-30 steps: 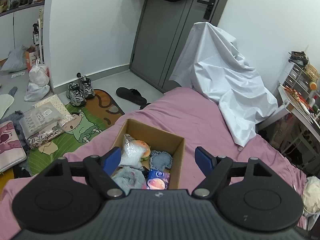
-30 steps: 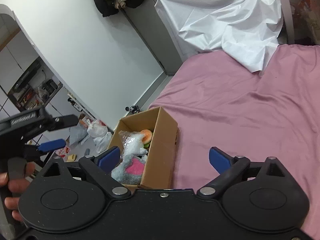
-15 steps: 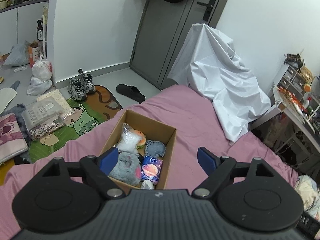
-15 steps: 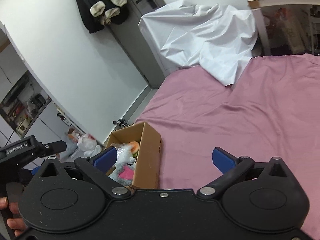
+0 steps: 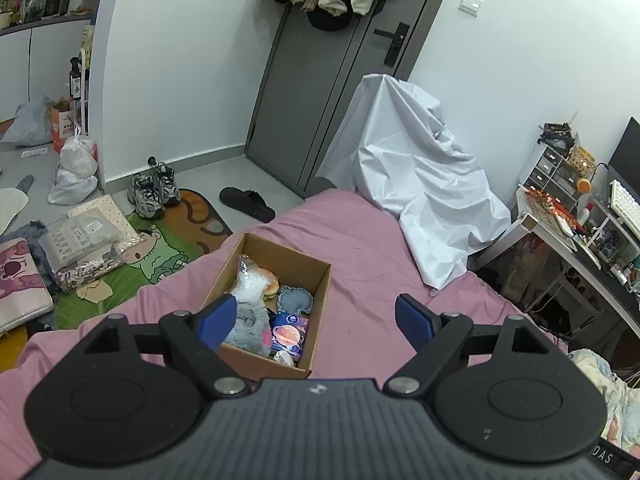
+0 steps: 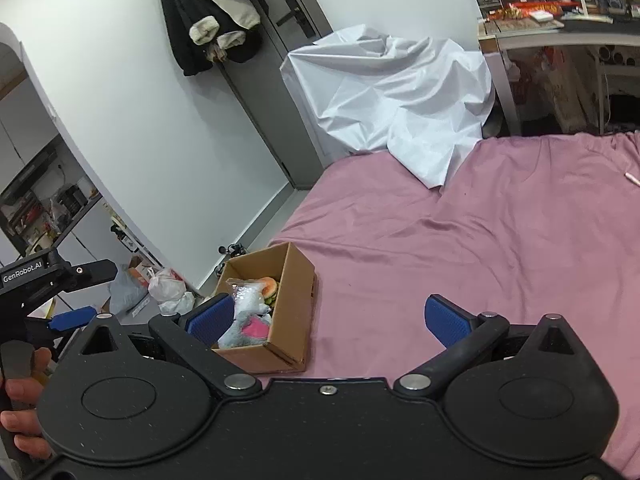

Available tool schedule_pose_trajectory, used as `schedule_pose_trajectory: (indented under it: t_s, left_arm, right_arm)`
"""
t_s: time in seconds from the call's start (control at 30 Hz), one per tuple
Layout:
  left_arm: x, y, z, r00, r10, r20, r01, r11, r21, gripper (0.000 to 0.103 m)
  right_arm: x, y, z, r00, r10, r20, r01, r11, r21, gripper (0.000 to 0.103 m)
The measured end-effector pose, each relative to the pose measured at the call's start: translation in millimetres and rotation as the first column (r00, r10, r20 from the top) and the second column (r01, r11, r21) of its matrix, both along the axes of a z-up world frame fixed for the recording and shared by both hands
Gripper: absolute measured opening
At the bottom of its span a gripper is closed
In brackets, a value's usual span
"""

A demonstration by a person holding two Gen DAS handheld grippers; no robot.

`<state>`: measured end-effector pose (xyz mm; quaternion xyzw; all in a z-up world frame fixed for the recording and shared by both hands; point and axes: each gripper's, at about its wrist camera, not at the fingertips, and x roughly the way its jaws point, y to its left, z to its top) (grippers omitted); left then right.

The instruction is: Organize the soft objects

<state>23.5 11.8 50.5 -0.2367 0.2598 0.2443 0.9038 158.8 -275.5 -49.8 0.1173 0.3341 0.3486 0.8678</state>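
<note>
An open cardboard box [image 5: 321, 309] sits on the pink bed [image 5: 360, 240] near its floor-side edge. It holds several soft things: a burger plush [image 5: 270, 285], a clear bag of white stuffing [image 5: 249, 280], a blue-grey plush [image 5: 295, 299], a grey fluffy toy [image 5: 248, 327] and a planet-print pack [image 5: 289, 330]. My left gripper [image 5: 316, 316] hangs open above and short of the box, with nothing between its fingers. In the right wrist view the box [image 6: 296, 300] lies ahead to the left. My right gripper [image 6: 328, 318] is wide open and holds nothing.
A white sheet [image 5: 420, 192] drapes over something at the bed's far end, beside a grey door [image 5: 320, 100]. Sneakers [image 5: 154, 192], a slipper [image 5: 248, 204], bags and a cartoon mat [image 5: 160, 256] cover the floor. A cluttered desk [image 5: 560, 236] stands at right. A hand [image 6: 20, 396] holds the left gripper's handle.
Both grippers have drawn back and upward from the box, which now looks smaller and farther off. The jaws of both stand a little wider. The box and its contents have not moved.
</note>
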Motion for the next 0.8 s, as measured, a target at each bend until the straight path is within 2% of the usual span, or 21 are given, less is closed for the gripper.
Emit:
schedule_pose_trajectory:
  t_s: [0.23, 0.4, 0.8]
  left_arm:
    - [-18.4, -3.5, 11.7, 0.999, -0.016, 0.036, 0.015, 1.000, 0.021, 0.086]
    - [-30.2, -9.1, 12.1, 0.998, -0.029, 0.051, 0.029, 1.000, 0.010, 0.086]
    - [-50.7, -28.3, 4.2, 0.997, -0.070, 0.014, 0.069, 0.997, 0.037, 0.088]
  right_arm:
    - [-11.5, 1.2, 5.4, 1.000, 0.009, 0.015, -0.009, 1.000, -0.003, 0.103]
    - [-24.1, -1.9, 10.3, 1.000, 0.011, 0.026, -0.010, 1.000, -0.014, 0.103]
    - [-51.2, -10.1, 15.6, 0.999, 0.007, 0.038, -0.004, 0.997, -0.080, 0.103]
